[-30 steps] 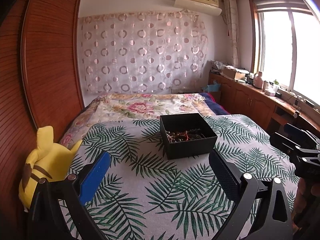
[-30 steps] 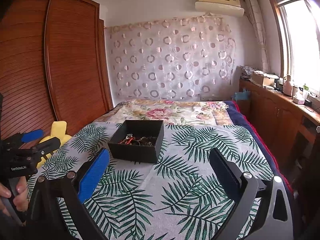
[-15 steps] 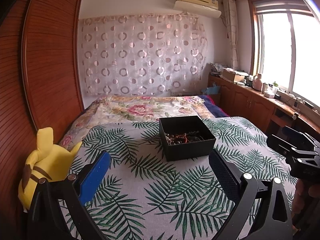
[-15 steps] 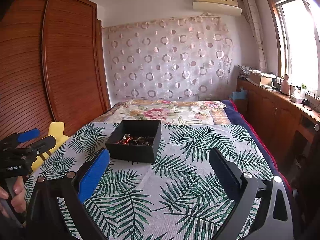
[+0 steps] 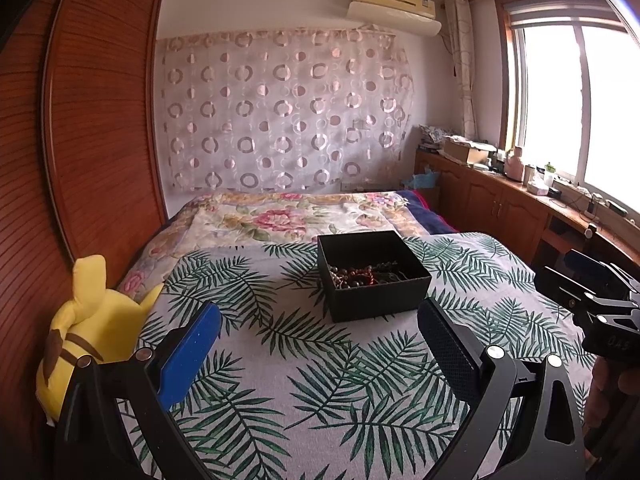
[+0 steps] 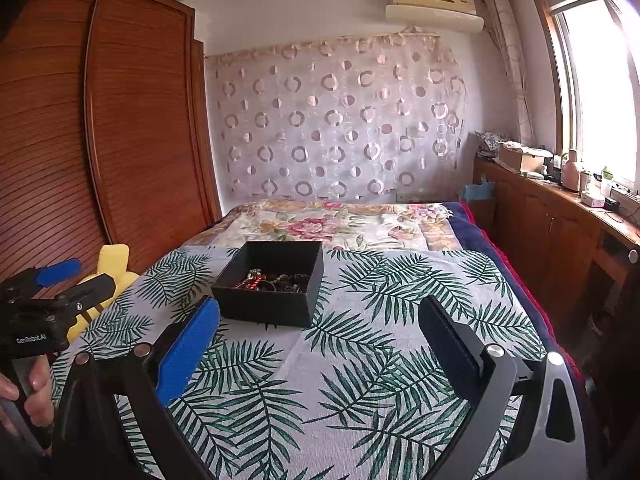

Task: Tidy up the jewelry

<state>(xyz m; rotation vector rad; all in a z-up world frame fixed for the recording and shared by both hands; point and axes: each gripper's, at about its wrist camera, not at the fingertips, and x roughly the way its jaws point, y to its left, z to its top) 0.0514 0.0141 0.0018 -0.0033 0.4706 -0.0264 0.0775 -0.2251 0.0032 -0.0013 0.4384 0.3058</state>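
A black open box [image 5: 374,280] sits on the leaf-print bedspread [image 5: 280,380], holding a tangle of beaded jewelry [image 5: 362,274]. In the right wrist view the box [image 6: 272,292] lies ahead and left, with the jewelry [image 6: 274,280] inside. My left gripper [image 5: 318,330] is open and empty, well short of the box. My right gripper [image 6: 318,330] is open and empty, also short of the box. The right gripper [image 5: 592,292] shows at the right edge of the left wrist view. The left gripper [image 6: 56,284] shows at the left edge of the right wrist view.
A yellow plush toy [image 5: 92,328] lies at the bed's left edge beside the wooden wardrobe [image 5: 80,140]. A floral quilt [image 5: 288,216] covers the far half of the bed. Wooden cabinets [image 5: 500,200] with clutter run under the window at right.
Both grippers have drawn back and tilted up slightly; the box sits a little farther and lower in both views. Jaws stay open.
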